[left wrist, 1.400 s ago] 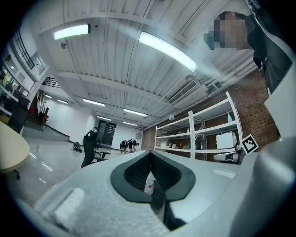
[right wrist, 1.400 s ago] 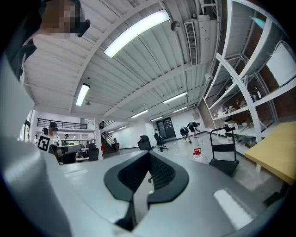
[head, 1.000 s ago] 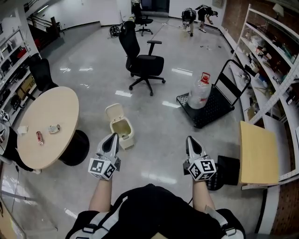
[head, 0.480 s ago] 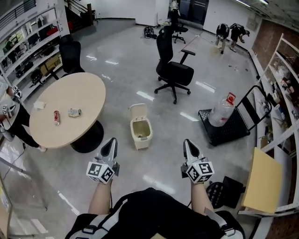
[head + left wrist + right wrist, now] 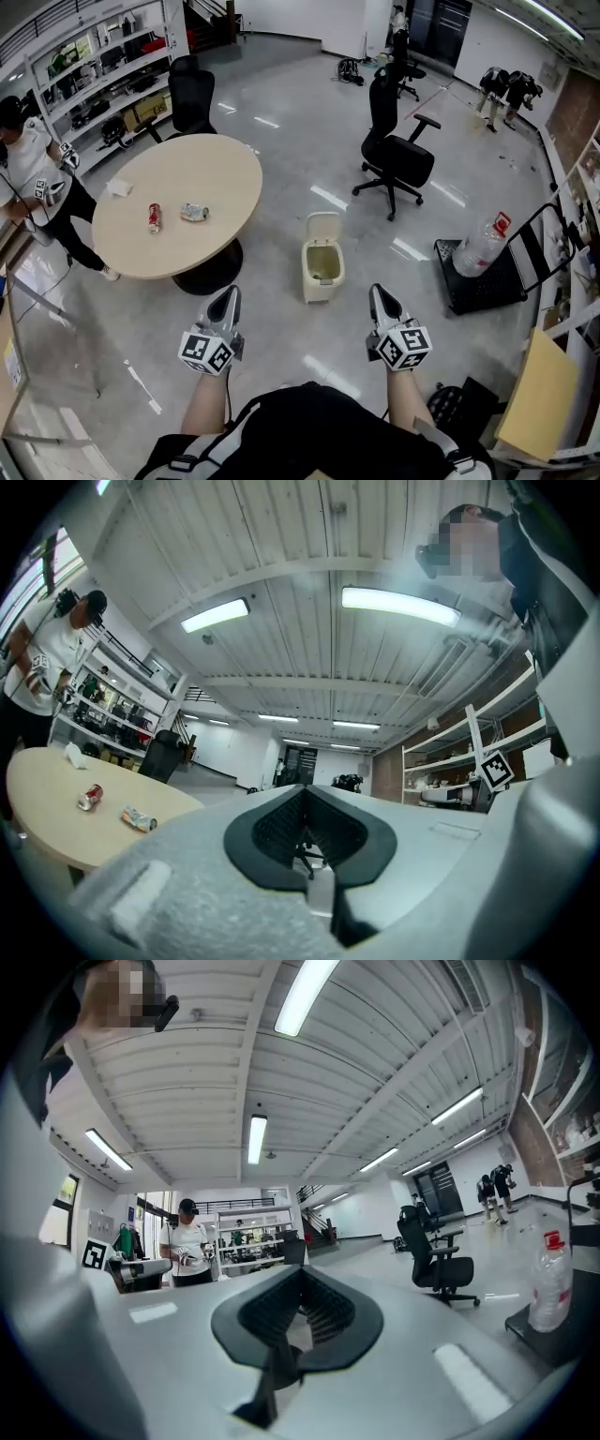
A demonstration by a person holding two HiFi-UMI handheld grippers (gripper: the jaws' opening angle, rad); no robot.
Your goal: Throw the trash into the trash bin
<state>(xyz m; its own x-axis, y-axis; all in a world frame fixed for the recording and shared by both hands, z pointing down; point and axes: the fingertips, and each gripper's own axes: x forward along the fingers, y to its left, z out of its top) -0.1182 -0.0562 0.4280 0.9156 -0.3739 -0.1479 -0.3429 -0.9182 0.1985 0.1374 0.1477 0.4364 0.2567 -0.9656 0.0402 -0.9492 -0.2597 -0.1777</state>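
Note:
A cream trash bin (image 5: 323,270) with its lid up stands on the floor just right of the round wooden table (image 5: 220,187). On the table lie a red can (image 5: 153,217), a crushed can (image 5: 194,212) and a white crumpled paper (image 5: 118,188). My left gripper (image 5: 229,295) and right gripper (image 5: 377,293) are held side by side in the air, short of the bin. Both are shut with nothing in them. The left gripper view shows the red can (image 5: 91,797) and crushed can (image 5: 139,818) on the table, to the left of its jaws.
A black office chair (image 5: 398,155) stands beyond the bin. A black cart (image 5: 487,277) with a water bottle (image 5: 480,246) is at the right. A person (image 5: 37,187) stands left of the table by the shelves (image 5: 103,66). A second chair (image 5: 192,94) is behind the table.
The head view has swung left: table and bin slid toward the middle and right of the picture, the cart toward the right edge. Both grippers stay shut and empty, side by side.

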